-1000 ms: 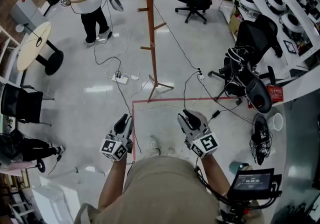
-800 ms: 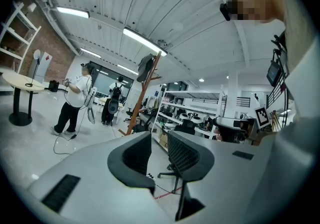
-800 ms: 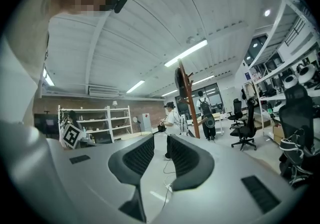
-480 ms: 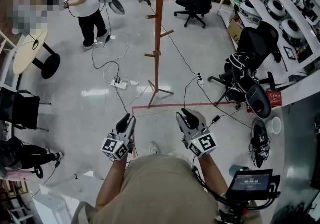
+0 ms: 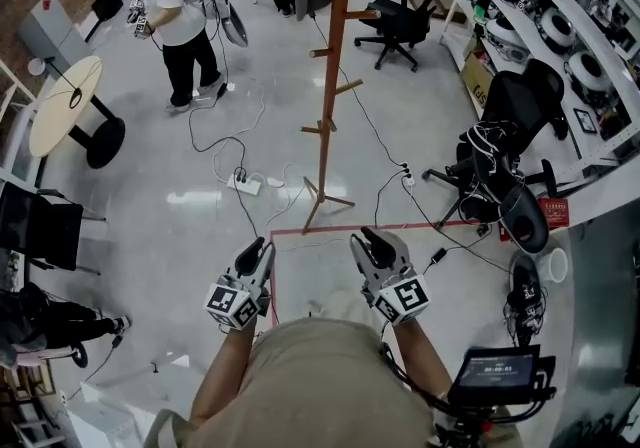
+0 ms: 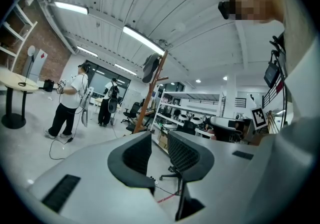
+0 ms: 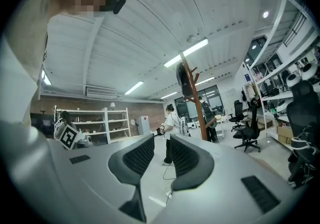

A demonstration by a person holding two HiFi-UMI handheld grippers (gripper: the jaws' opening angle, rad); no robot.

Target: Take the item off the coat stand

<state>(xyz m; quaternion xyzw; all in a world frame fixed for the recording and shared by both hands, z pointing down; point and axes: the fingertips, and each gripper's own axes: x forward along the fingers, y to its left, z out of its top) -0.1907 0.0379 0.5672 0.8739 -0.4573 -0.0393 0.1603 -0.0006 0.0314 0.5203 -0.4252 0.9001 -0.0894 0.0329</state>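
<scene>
The head view spreads out the pale glossy floor (image 5: 150,216) and the tall red-brown wooden coat stand (image 5: 335,86) but cuts off its top. Only the gripper views show the dark grey garment (image 6: 150,67) hanging whole from the stand's topmost pegs. A person in a white shirt (image 5: 180,11) stands left of the stand, a red tape line (image 5: 400,226) and a white power strip (image 5: 245,183) lie before its feet, and the left gripper (image 5: 258,248) and right gripper (image 5: 368,236) are well short of it, jaws partly apart, nothing between them.
</scene>
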